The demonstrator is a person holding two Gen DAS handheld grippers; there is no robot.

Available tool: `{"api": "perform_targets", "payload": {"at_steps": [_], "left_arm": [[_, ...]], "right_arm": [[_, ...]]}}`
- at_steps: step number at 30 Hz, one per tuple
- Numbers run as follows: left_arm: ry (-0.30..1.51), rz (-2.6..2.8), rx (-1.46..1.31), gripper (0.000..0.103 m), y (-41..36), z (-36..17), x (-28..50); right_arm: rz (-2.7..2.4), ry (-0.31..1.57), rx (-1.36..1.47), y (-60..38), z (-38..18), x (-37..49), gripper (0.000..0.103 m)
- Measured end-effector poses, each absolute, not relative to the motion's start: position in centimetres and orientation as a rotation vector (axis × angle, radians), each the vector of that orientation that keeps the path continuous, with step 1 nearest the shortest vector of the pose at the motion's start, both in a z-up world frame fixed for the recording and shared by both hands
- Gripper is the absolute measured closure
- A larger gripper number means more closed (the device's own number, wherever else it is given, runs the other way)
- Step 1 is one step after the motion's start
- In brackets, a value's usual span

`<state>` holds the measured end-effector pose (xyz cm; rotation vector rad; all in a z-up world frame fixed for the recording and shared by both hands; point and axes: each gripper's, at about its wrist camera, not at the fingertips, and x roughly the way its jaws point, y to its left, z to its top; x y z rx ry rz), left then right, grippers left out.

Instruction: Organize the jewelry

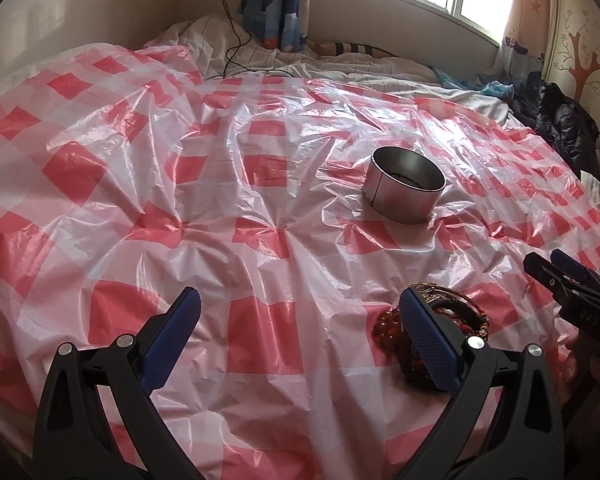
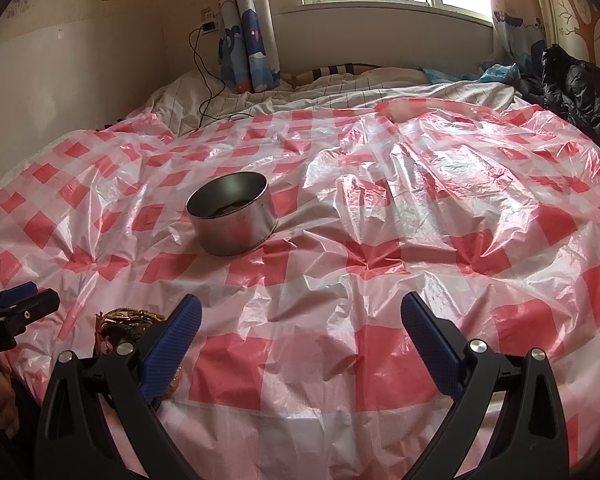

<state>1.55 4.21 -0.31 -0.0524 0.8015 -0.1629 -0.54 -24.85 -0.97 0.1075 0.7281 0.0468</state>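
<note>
A pile of bracelets (image 1: 448,312), beaded amber, dark braided and gold, lies on the red-and-white checked plastic sheet (image 1: 260,184) near the front. My left gripper (image 1: 300,304) is open and empty, its right finger (image 1: 424,328) in front of the pile. My right gripper (image 2: 300,308) is open and empty; the bracelets (image 2: 128,318) sit behind its left finger (image 2: 176,332). A round metal tin (image 1: 404,190) stands open further back, with something dark inside; it also shows in the right wrist view (image 2: 232,212). The right gripper shows at the left view's right edge (image 1: 560,276).
The sheet covers a bed with crumpled white bedding (image 2: 300,92) at the back. A black cable (image 2: 204,80) runs down from a wall socket. Curtains (image 2: 244,48) hang by the window. A black jacket (image 2: 580,88) lies at the far right.
</note>
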Motion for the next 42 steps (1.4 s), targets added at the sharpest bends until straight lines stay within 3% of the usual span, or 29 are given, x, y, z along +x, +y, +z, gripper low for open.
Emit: {"api": "perform_targets", "payload": {"at_steps": [13,22,29,31,33,40,42], "left_arm": [[0.732,-0.343,0.076,0.007,-1.2,-0.2,-0.2],[0.787,-0.301,-0.112,0.007,2.9,-0.5,1.3],[0.749,-0.164,-0.215,0.007,5.9,-0.1,1.9],[0.744,-0.135,-0.262,0.007,7.0,0.0,2.1],[0.732,-0.114,-0.306,0.007,7.9,0.1,2.1],[0.722,-0.108,-0.332,0.007,8.8,0.1,2.2],[0.720,-0.113,-0.332,0.007,8.8,0.2,2.2]], "right_arm": [[0.180,0.776,0.153,-24.5,-1.1,-0.7,0.007],[0.260,0.777,0.133,-22.3,-1.6,-0.3,0.007],[0.469,0.643,-0.029,-17.2,0.3,-2.5,0.008],[0.522,0.638,-0.077,-15.1,0.2,-2.7,0.015],[0.544,0.663,-0.119,-13.4,-0.3,-2.4,0.039],[0.592,0.729,-0.115,-12.0,-1.5,-0.6,0.053],[0.595,0.746,-0.119,-11.9,-1.7,-0.2,0.062]]}}
